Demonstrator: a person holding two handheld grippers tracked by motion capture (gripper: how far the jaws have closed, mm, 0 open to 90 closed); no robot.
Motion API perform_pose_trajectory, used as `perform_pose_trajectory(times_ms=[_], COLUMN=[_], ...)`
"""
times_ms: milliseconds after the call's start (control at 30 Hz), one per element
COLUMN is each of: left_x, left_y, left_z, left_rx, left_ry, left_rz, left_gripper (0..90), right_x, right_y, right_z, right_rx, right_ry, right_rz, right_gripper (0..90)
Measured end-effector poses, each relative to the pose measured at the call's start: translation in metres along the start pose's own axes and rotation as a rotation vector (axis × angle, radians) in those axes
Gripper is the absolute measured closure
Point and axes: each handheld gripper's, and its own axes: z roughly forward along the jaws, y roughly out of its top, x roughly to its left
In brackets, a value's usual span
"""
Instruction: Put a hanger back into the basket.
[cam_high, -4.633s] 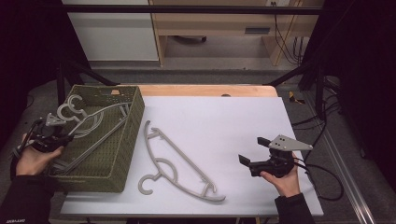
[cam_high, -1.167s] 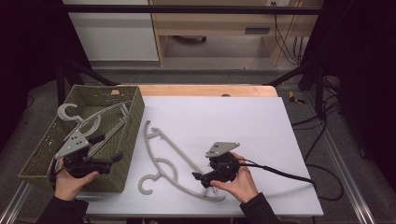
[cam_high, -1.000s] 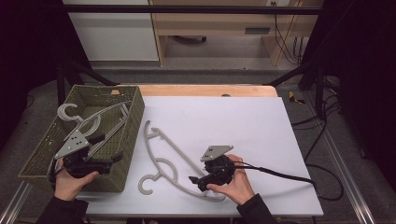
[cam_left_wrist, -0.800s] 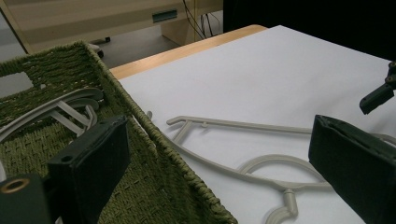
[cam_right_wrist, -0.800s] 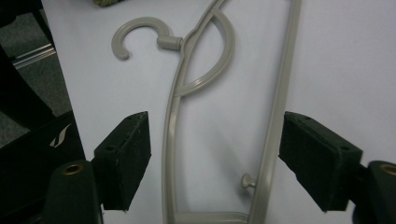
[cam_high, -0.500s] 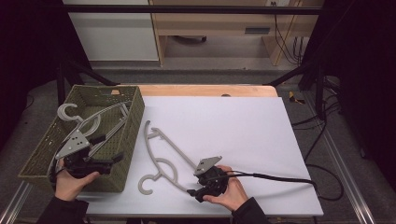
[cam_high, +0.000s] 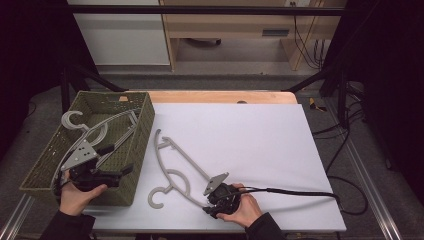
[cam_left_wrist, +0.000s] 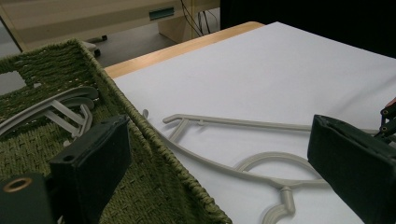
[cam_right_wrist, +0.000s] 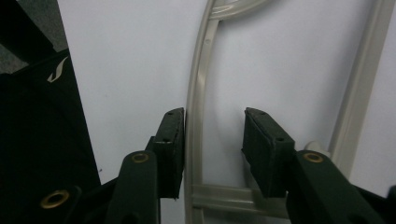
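White tabletop (cam_high: 250, 135), wicker basket (cam_high: 47, 170) at edge; right claw (cam_high: 212, 202) closing, unclenched, astride hanger (cam_high: 175, 160) (left claw (cam_high: 107, 162) released).

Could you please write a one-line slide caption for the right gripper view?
Right gripper straddles one bar of the grey hanger lying on the white table, one pad beside the bar, the other apart.
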Motion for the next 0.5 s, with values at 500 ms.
perform_pose_trajectory(times_ms=[500], left_x=[-0.0026], left_y=[-0.0004], left_z=[0.0024], left_rx=[0.007], left_ry=[-0.014], left_rz=[0.008], left_gripper=[5.9], right_x=[-0.0078], right_y=[-0.0004], right_z=[-0.0062], right_rx=[0.061], right_ry=[0.014], right_rz=[-0.018], right_gripper=[82.2])
